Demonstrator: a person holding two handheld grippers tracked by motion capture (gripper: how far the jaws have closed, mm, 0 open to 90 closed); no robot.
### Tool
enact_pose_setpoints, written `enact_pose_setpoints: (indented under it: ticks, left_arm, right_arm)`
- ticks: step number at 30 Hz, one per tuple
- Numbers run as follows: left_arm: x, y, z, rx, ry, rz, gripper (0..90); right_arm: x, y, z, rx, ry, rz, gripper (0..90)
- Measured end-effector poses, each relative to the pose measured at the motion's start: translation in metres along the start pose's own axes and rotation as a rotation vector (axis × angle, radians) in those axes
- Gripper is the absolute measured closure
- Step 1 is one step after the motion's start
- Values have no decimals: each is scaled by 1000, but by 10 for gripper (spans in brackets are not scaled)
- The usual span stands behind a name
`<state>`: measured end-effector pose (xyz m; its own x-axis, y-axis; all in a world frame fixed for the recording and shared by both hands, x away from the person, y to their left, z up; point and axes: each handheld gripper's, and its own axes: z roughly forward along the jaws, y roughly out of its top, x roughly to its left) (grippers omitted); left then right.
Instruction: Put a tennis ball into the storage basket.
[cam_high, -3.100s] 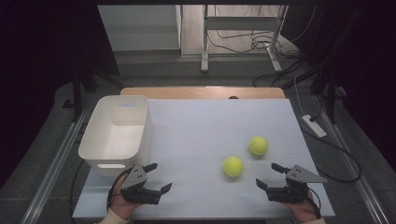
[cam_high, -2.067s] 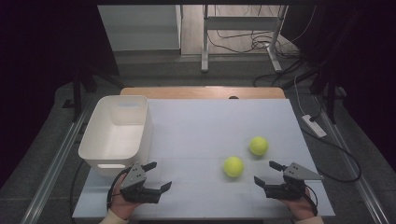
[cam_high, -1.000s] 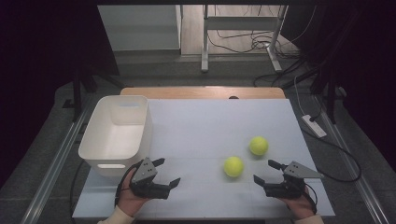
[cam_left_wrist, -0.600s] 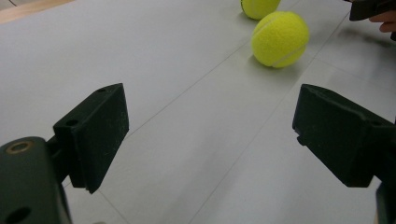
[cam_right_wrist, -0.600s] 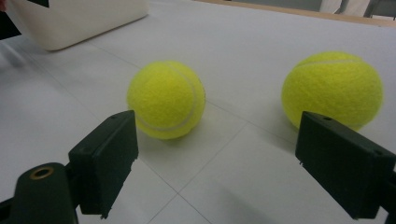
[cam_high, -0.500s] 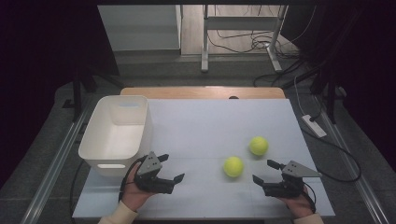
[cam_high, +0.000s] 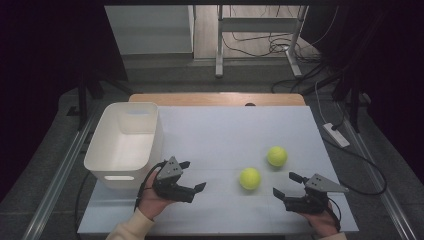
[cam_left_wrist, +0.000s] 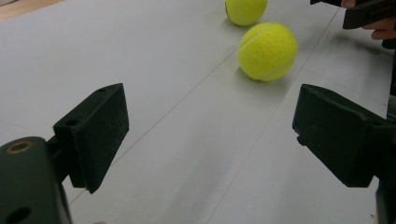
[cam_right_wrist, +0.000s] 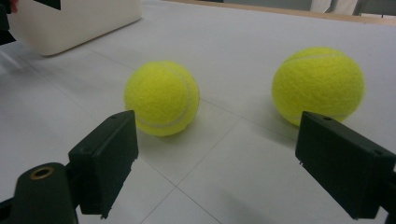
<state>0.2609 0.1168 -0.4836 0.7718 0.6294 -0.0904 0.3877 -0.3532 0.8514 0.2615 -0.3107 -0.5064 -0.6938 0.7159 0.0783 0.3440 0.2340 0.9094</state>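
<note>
Two yellow tennis balls lie on the white table, a nearer one (cam_high: 249, 178) and a farther one (cam_high: 276, 156) to its right. My left gripper (cam_high: 194, 175) is open and empty, left of the nearer ball and pointing at it. In the left gripper view the nearer ball (cam_left_wrist: 267, 51) lies ahead of the open jaws (cam_left_wrist: 210, 126), with the farther ball (cam_left_wrist: 246, 10) behind it. My right gripper (cam_high: 284, 184) is open too, just right of the nearer ball. The right gripper view has both balls (cam_right_wrist: 162, 98) (cam_right_wrist: 318, 85) beyond its jaws (cam_right_wrist: 215, 154).
A white plastic bin (cam_high: 102, 172) stands at the table's left, close behind my left hand; its wall (cam_right_wrist: 70, 23) appears in the right gripper view. A wooden strip (cam_high: 215, 98) runs along the far edge. Cables and a power strip (cam_high: 336, 135) lie to the right.
My left gripper has moved right and a little away from the front edge, toward the nearer ball. The right gripper and both balls have stayed put.
</note>
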Motion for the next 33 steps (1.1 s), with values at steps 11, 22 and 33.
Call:
enact_pose_setpoints:
  ticks: [11, 22, 33]
  left_arm:
    - [-3, 11, 4, 3, -14, 12, 119]
    - [-7, 20, 12, 6, -38, 24, 121]
    - [-9, 28, 24, 21, -65, 29, 120]
  right_arm:
    - [0, -1, -1, 3, 4, -9, 132]
    - [0, -1, 1, 9, 9, -6, 132]
    - [-1, -2, 1, 8, 11, 1, 132]
